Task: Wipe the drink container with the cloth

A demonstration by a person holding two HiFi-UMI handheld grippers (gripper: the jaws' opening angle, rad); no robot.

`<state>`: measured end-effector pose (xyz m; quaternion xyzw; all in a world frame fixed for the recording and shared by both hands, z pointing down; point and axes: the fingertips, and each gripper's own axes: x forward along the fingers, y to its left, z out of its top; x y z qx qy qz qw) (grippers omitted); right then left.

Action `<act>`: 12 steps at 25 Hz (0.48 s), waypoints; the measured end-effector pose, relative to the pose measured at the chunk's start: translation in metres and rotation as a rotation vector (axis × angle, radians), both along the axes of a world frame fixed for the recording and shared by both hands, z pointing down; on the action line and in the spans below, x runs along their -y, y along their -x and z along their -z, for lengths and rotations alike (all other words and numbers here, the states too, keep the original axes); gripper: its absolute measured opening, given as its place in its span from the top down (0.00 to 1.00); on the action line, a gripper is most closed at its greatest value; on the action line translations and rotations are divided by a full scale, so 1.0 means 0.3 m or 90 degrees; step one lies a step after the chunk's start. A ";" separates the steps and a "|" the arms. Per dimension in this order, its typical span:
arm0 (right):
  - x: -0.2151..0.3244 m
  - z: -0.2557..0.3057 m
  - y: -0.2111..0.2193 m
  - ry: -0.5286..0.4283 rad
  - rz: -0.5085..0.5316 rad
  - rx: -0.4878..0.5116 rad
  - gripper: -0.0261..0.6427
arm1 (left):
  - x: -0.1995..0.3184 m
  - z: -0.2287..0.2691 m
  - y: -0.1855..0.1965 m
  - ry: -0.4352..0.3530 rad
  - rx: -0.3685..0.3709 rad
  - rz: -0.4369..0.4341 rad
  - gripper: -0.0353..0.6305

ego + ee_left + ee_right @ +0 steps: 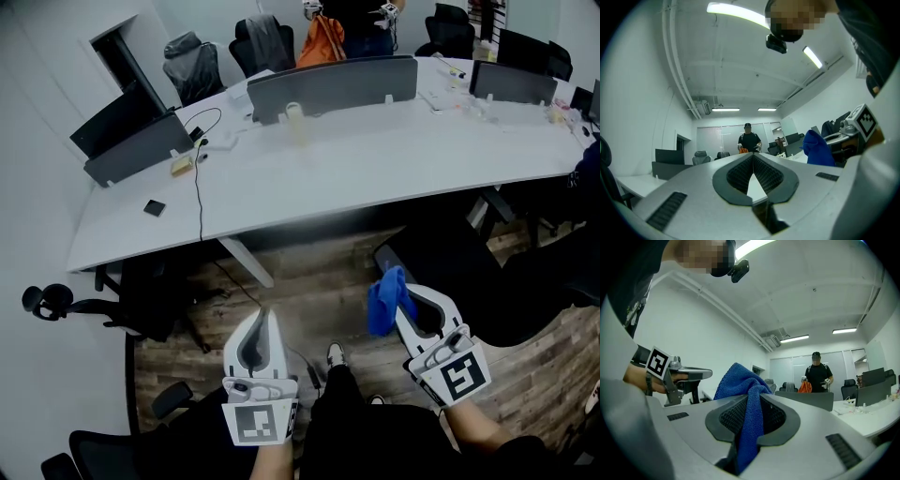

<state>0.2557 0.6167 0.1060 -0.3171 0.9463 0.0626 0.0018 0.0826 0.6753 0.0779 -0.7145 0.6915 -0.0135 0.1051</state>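
A pale, translucent drink container (pixel 295 122) stands on the curved white desk (pixel 375 173), just in front of a grey divider (pixel 333 84), well ahead of both grippers. My right gripper (pixel 400 287) is shut on a blue cloth (pixel 385 300), which bunches up over its tips; in the right gripper view the cloth (pixel 746 404) hangs pinched between the jaws. My left gripper (pixel 267 316) is over the wooden floor at the lower left, shut with nothing in it (pixel 753 158). The left gripper view also shows the blue cloth (pixel 817 149) to its right.
A black cable (pixel 198 192) and a small black item (pixel 155 207) lie on the desk's left part. Black office chairs (pixel 141 300) stand by the desk's near edge. A person with an orange bag (pixel 323 42) is behind the far dividers.
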 end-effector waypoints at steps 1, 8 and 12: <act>0.021 0.005 0.015 -0.002 0.002 -0.001 0.89 | 0.022 0.001 0.014 -0.001 -0.001 0.001 0.94; 0.167 0.038 0.087 -0.011 -0.020 0.020 0.89 | 0.181 0.025 0.079 -0.002 0.000 -0.023 0.94; 0.249 0.037 0.127 -0.010 -0.037 0.013 0.89 | 0.262 0.031 0.105 0.009 -0.003 -0.043 0.94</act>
